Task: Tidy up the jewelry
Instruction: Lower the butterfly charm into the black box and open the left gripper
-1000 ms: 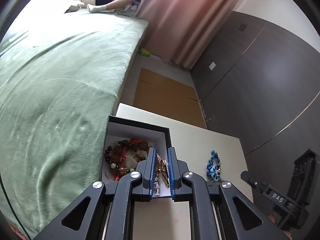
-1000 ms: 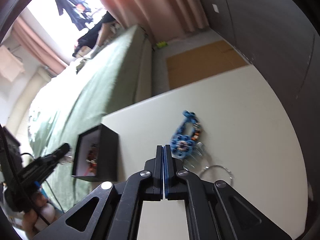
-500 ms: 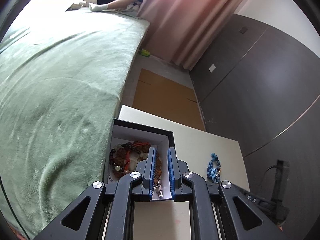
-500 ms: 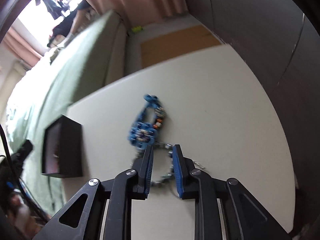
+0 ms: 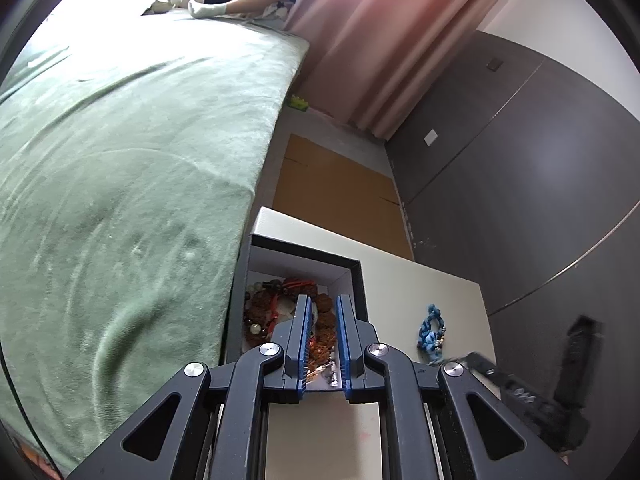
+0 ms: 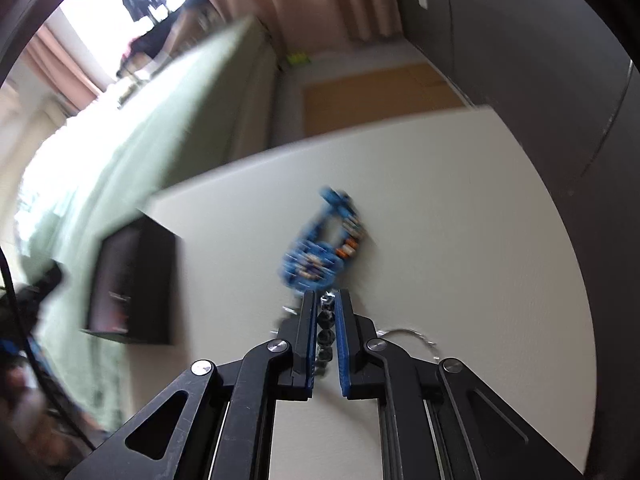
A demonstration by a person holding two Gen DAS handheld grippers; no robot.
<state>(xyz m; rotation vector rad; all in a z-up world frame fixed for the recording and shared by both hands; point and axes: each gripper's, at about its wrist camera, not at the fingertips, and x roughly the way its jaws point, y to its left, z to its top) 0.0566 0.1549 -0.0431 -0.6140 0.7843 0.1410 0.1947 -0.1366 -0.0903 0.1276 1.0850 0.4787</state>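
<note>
A black box with a white lining [image 5: 356,276] stands at the table's left edge and holds several brown, red and pale bead bracelets [image 5: 276,308]. My left gripper [image 5: 322,308] is open above the box, with a gold and brown piece [image 5: 324,340] lying below between its fingers. A blue beaded bracelet [image 6: 320,248] lies on the table to the right of the box [image 6: 132,280]; it also shows in the left wrist view [image 5: 432,330]. My right gripper [image 6: 324,300] is closed on a dark bead chain [image 6: 326,336] just in front of the blue bracelet. A thin silver ring [image 6: 408,334] lies beside it.
The white table [image 6: 460,240] stands next to a bed with a green blanket [image 5: 120,160]. A dark wardrobe wall [image 5: 520,160] is on the right. Brown cardboard [image 5: 332,184] lies on the floor beyond the table. The right wrist view is blurred by motion.
My left gripper has opened and the gold piece now lies in the box. My right gripper opened, moved down to the table and closed around the dark bead chain.
</note>
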